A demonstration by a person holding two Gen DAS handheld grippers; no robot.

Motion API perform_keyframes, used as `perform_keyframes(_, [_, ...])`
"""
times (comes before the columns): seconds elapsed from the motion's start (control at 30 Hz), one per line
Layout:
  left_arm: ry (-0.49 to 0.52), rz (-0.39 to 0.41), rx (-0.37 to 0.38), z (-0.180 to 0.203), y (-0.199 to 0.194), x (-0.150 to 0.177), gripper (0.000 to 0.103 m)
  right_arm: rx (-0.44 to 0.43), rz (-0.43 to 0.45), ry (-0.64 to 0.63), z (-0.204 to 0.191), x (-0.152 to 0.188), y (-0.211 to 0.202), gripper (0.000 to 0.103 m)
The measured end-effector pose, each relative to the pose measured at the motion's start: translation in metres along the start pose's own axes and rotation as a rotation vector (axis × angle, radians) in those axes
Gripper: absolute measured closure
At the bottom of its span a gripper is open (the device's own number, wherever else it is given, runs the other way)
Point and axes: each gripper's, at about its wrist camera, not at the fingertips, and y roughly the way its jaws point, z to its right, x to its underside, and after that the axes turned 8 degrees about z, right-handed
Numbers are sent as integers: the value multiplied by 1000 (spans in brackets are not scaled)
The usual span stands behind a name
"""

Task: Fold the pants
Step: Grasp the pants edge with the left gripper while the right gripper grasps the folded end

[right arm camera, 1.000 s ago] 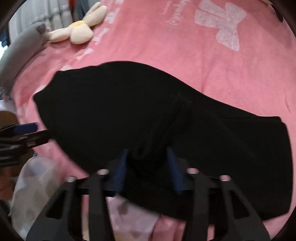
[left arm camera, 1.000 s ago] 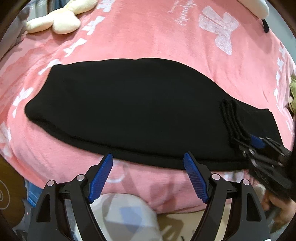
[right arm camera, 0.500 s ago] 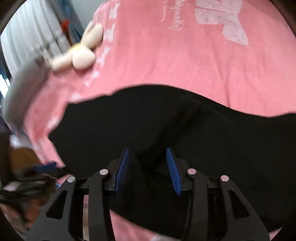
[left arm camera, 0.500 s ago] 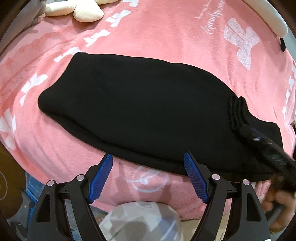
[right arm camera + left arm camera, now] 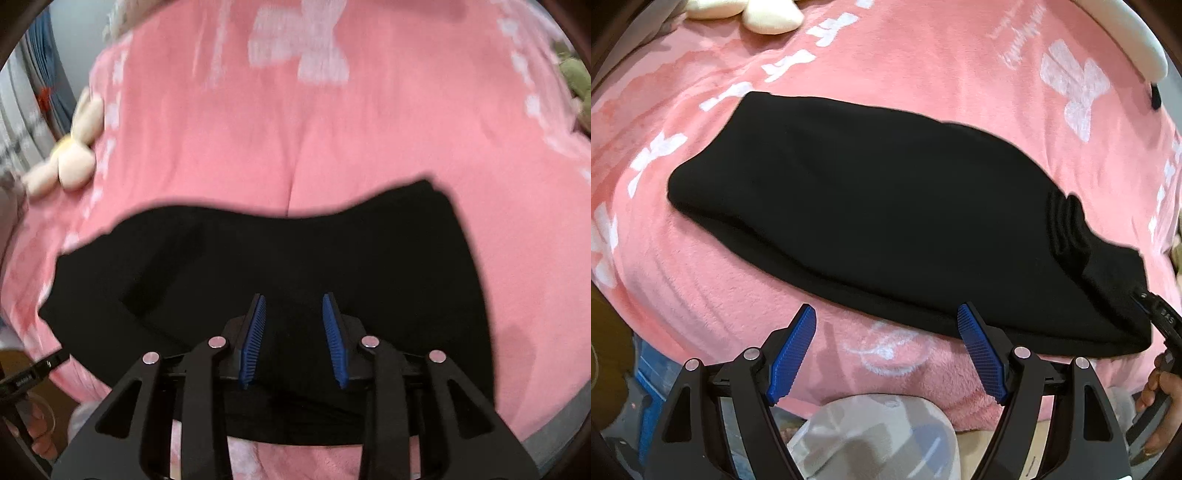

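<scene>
A home bedroom: a bed covered by a plush pink blanket printed with white bows, a cream stuffed bunny lying on it, another greenish soft toy at its far edge, and pleated curtains hanging beside it.

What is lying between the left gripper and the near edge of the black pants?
Only a bare strip of pink blanket separates the left gripper from the black pants, as the left wrist view shows.
</scene>
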Motion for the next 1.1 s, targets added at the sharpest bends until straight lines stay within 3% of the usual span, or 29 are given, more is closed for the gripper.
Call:
perform_keyframes(0.03, [-46, 18, 10, -12, -3, -4, 27, 17, 5, 0, 3, -1, -1, 66])
perform_keyframes(0.07, [-109, 37, 21, -27, -6, -8, 27, 54, -44, -18, 8, 2, 9, 62])
perform_keyframes(0.1, [-177, 51, 33, -42, -7, -13, 26, 84, -105, -37, 14, 6, 19, 65])
perform_keyframes(0.13, [-251, 59, 48, -60, -7, -18, 26, 78, -102, -38, 19, 7, 19, 67])
perform_keyframes(0.23, [-449, 93, 61, -115, -5, -33, 26, 48, -25, 13, 31, 1, -12, 58])
perform_keyframes(0.33, [-566, 137, 38, -150, -5, -43, 26, 114, 77, 83, 55, -7, -41, 32])
perform_keyframes(0.47, [-624, 127, 81, -163, 16, -50, 26, 145, 47, 194, 99, -2, -43, 31])
perform_keyframes(0.53, [-674, 107, 101, -163, 29, -47, 24, 78, 14, 275, 111, 4, -36, 31])
perform_keyframes(0.63, [-629, 161, 62, -149, 29, -50, 21, -13, -26, 355, 114, 16, -18, 31])
perform_keyframes(0.7, [-585, 183, 35, -138, 28, -51, 24, -79, -65, 415, 113, 26, -3, 39])
perform_keyframes(0.77, [-554, 200, 37, -133, 28, -51, 49, -49, -53, 382, 105, 26, 1, 77])
perform_keyframes(0.8, [-537, 198, 34, -130, 29, -52, 82, -93, -54, 399, 102, 22, 3, 79])
perform_keyframes(0.83, [-523, 192, 69, -127, 30, -55, 86, -126, -36, 427, 103, 16, -4, 82])
perform_keyframes(1.0, [-441, 262, 147, -98, 1, -65, 87, -163, 81, 323, 113, -24, -57, 84])
perform_keyframes(1.1, [-415, 175, 221, -76, 11, -55, 86, -24, 63, 275, 148, -15, -60, 80])
